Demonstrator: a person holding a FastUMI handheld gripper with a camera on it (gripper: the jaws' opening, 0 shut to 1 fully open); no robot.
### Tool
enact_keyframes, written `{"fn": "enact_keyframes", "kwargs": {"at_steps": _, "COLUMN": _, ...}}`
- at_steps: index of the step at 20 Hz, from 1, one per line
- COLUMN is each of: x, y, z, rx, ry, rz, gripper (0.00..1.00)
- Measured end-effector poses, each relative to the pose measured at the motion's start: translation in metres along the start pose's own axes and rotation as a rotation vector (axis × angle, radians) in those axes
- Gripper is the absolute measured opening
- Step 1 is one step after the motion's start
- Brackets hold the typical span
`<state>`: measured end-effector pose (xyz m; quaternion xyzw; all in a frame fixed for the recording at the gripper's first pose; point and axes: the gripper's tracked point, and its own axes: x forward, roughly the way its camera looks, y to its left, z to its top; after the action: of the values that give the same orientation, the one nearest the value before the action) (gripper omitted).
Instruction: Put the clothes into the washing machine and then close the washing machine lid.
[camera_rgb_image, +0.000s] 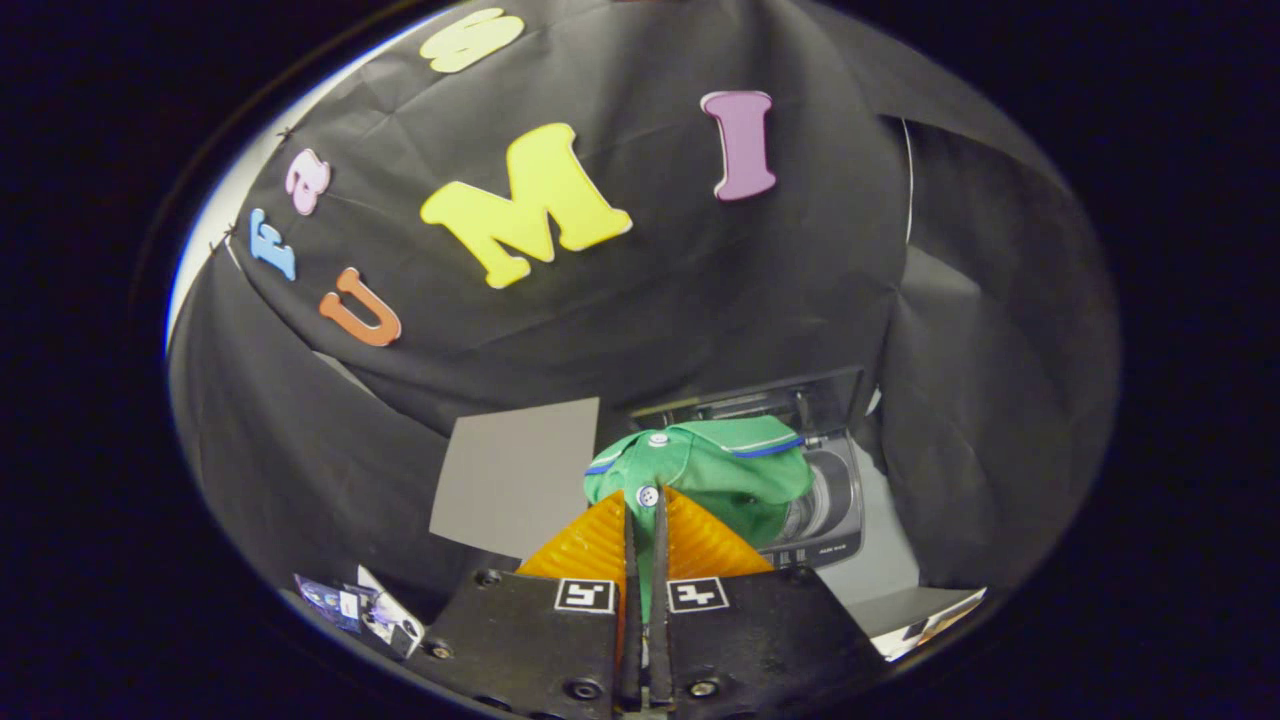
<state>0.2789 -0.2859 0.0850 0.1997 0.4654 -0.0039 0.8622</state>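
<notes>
Our gripper (645, 505) has its two fingers pressed together on a fold of the green garment (715, 475), a small shirt with white buttons and blue trim at the collar. The cloth is pinched right at the fingertips and bunches up just ahead of them, hanging clear of any surface as far as we can tell.

Beyond the garment, partly hidden behind it, we see the washing machine (835, 510). Its lid (760, 395) stands raised behind the opening, and a slice of the ribbed drum shows to the side of the shirt. The shirt sits in front of the opening from where we look, but we cannot tell whether it is directly above it or short of it.

To the other side of the garment a grey panel (515, 475) stands against the dark booth wall.

So we judge the pickup done and the carry under way. What is left, by our reading: bring the shirt over the drum, let it drop in, and then swing the lid down. We cannot tell whether any other clothes wait elsewhere.
</notes>
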Motion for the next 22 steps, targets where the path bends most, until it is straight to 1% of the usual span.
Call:
{"fn": "enact_keyframes", "kwargs": {"at_steps": 6, "x": 0.076, "y": -0.058, "z": -0.025, "rx": -0.021, "ry": 0.077, "rz": -0.041, "gripper": 0.06}}
{"fn": "enact_keyframes", "kwargs": {"at_steps": 12, "x": 0.143, "y": -0.113, "z": -0.065, "rx": -0.062, "ry": 0.133, "rz": -0.117, "gripper": 0.06}}
{"fn": "enact_keyframes", "kwargs": {"at_steps": 15, "x": 0.17, "y": -0.125, "z": -0.076, "rx": -0.07, "ry": 0.13, "rz": -0.128, "gripper": 0.06}}
{"fn": "enact_keyframes", "kwargs": {"at_steps": 19, "x": 0.198, "y": -0.132, "z": -0.076, "rx": -0.082, "ry": 0.098, "rz": -0.126, "gripper": 0.06}}
{"fn": "enact_keyframes", "kwargs": {"at_steps": 22, "x": 0.219, "y": -0.135, "z": -0.081, "rx": -0.065, "ry": 0.077, "rz": -0.12, "gripper": 0.06}}
